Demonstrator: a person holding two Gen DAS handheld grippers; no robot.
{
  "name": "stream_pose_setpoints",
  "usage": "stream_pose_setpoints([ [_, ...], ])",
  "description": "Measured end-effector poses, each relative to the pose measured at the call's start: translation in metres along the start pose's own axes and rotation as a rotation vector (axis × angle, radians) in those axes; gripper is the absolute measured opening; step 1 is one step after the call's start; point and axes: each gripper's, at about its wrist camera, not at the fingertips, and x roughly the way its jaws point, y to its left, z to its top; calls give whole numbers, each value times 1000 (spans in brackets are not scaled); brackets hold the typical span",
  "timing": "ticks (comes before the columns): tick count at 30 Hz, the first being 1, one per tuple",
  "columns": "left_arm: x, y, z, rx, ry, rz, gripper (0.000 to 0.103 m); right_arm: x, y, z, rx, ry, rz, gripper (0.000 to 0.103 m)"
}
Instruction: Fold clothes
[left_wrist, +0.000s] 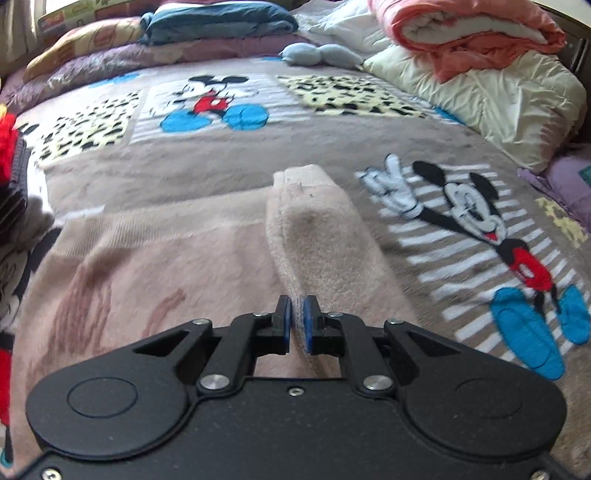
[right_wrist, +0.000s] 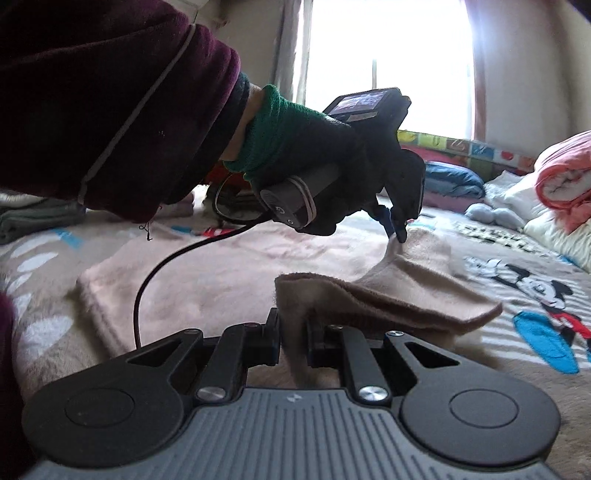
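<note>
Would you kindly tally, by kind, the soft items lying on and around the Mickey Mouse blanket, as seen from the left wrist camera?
Pink fleece garment, pinched by both grippers (left, right): 1
Rolled coral quilt: 1
Cream duvet: 1
Folded blue bedding: 1
Grey-blue plush toy: 1
Total: 5

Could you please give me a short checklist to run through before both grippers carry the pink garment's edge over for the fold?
1. Left gripper shut on the garment: ok, fabric sits between the blue pads.
2. Right gripper shut on the garment's edge: ok, fabric bunches between its fingers.
3. Edge lifted off the blanket: ok, it hangs between the two grippers in the right wrist view.
4. Rest of the garment lying flat: ok as far as shown.
5. Black cable away from the fabric: not ok, it crosses in front of the garment.
6. Fold line straight: cannot tell.
</note>
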Motion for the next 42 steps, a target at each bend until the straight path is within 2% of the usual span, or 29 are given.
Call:
stream_pose_setpoints([
  [3, 0, 11, -9, -42, -24, -15, 6, 1, 3, 0, -5, 10, 17, 15],
  [8, -16, 26, -22, -129, -132, -79, 6, 0, 3, 1, -7, 13, 40, 15],
  [10, -17, 30, -28, -139, -148, -81, 6, -2, 3, 2, -8, 5, 46, 15],
  [13, -5, 32, -32, -126, -100, -38, 6, -3, 3, 2, -8, 5, 58, 15],
  [15, -12, 38, -32, -177, -137, -70, 6, 0, 5, -2, -7, 25, 68, 15],
  [17, -17, 37, -29, -171, -157, -75, 6, 0, 8, -1, -14, 27, 77, 15],
  [20, -8, 31, -30, -128, -114, -39, 6, -2, 9, 0, -15, 13, 86, 15],
  [22, 3, 33, -34, -119, -69, -11, 6, 4, 10, -5, -19, 46, 92, 15],
  [25, 7, 30, -38, -99, -51, -3, 6, 9, 13, -8, -31, 74, 103, 15],
  [26, 5, 29, -38, -92, -49, -1, 7, 10, 12, -8, -31, 84, 107, 15],
  [27, 3, 29, -38, -95, -46, 1, 14, 11, 12, -9, -32, 97, 110, 15],
  [28, -3, 30, -38, -96, -52, 3, 21, 12, 13, -10, -41, 100, 107, 15],
  [29, -10, 29, -39, -92, -67, 1, 36, 12, 15, -11, -50, 103, 104, 16],
  [30, -18, 29, -40, -87, -86, 2, 44, 12, 16, -12, -58, 105, 103, 20],
  [33, -48, 30, -50, -96, -129, -8, 44, 9, 18, -12, -65, 99, 118, 30],
  [36, -81, 32, -65, -119, -170, -17, 44, 1, 19, -10, -69, 81, 130, 35],
  [42, -152, 32, -116, -189, -262, -82, 46, -40, 12, 0, -68, 32, 163, 37],
])
